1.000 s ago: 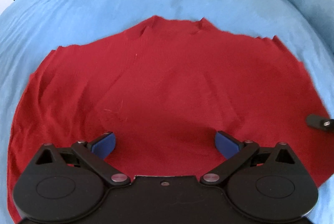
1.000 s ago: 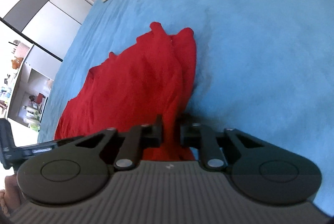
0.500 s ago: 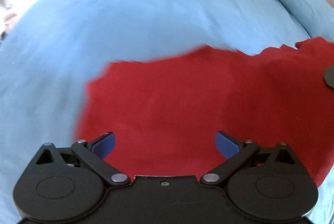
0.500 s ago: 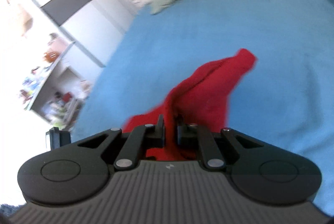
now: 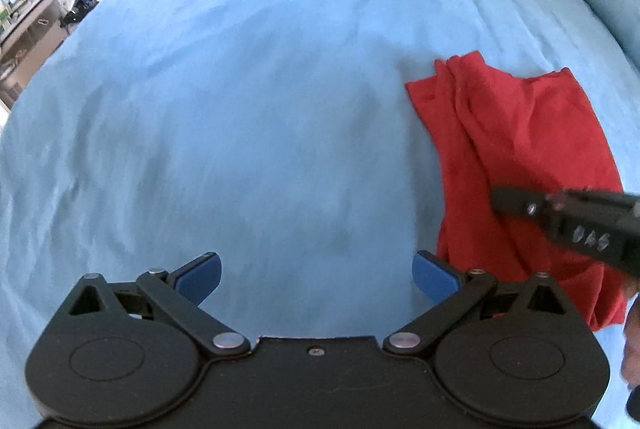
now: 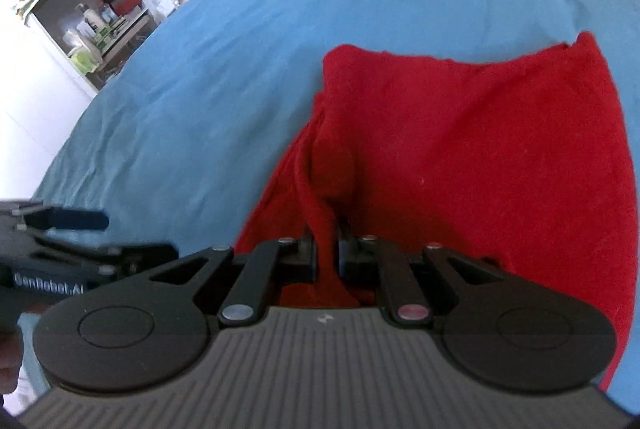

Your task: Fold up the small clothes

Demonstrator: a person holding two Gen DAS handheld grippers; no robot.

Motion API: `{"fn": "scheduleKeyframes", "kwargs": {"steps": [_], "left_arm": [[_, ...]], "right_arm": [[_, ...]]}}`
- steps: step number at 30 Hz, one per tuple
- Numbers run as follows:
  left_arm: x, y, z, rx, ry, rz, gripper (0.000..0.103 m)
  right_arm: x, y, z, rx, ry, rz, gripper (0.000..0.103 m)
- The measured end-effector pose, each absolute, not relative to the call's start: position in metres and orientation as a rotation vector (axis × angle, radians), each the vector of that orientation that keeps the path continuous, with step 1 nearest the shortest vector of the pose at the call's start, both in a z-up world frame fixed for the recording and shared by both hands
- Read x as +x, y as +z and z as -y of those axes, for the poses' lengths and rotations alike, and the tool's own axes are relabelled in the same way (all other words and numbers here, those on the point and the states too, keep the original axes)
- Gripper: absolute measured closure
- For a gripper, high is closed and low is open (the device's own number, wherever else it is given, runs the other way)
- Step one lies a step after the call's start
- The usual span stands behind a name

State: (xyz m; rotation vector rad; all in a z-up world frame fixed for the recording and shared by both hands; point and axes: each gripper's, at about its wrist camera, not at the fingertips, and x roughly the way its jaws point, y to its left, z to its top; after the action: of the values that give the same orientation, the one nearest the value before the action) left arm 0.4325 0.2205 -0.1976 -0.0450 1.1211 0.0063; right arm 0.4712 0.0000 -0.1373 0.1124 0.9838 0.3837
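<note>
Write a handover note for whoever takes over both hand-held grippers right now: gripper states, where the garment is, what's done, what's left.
Left hand-held gripper: open, empty, over the bare blue bedspread.
Right hand-held gripper: shut on a pinched fold of the red knit garment.
Garment: on the bedspread, doubled lengthwise into a narrower strip, left edge bunched.
Done: first fold.
Left: lay the held edge down, smooth it, likely fold again.

We are viewing a red garment [image 6: 480, 157], folded over on itself and lying rumpled on the blue bed [image 6: 280, 29]; one bunched fold is rising from its near edge.
</note>
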Motion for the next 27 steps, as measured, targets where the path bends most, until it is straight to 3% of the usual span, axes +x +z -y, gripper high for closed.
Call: {"fn": "scheduleKeyframes", "kwargs": {"steps": [2,3,4,10,15,20,23,26,27], "left_arm": [[0.431,-0.194,-0.219,-0.046,-0.009,-1.117,0.0],[0.432,-0.192,-0.219,-0.044,-0.02,-1.112,0.0],[0.431,-0.185,-0.216,-0.041,-0.033,-1.1,0.0],[0.428,-0.15,-0.183,-0.09,-0.175,-1.07,0.0],[0.428,-0.134,-0.121,-0.01,-0.307,-1.014,0.0],[0.441,-0.138,-0.061,0.111,-0.439,-0.953,0.004],[0.456,-0.153,-0.045,0.159,-0.489,-0.965,0.014],[0.472,-0.168,-0.044,0.185,-0.532,-1.006,0.031],[0.474,-0.171,-0.044,0.2,-0.543,-1.031,0.049]], "right_arm": [[0.465,-0.13,0.004,0.12,0.401,-0.964,0.06],[0.464,-0.123,0.009,0.142,0.418,-0.958,0.039],[0.463,-0.117,0.016,0.166,0.433,-0.941,0.025],[0.442,-0.043,0.073,0.224,0.395,-0.788,0.008],[0.424,-0.028,0.132,0.207,0.209,-0.832,0.006],[0.404,-0.051,0.171,0.306,0.139,-0.879,0.006],[0.391,-0.065,0.191,0.338,0.125,-0.888,0.006],[0.383,-0.074,0.203,0.372,0.13,-0.891,0.006],[0.384,-0.077,0.205,0.381,0.138,-0.893,0.006]]}}
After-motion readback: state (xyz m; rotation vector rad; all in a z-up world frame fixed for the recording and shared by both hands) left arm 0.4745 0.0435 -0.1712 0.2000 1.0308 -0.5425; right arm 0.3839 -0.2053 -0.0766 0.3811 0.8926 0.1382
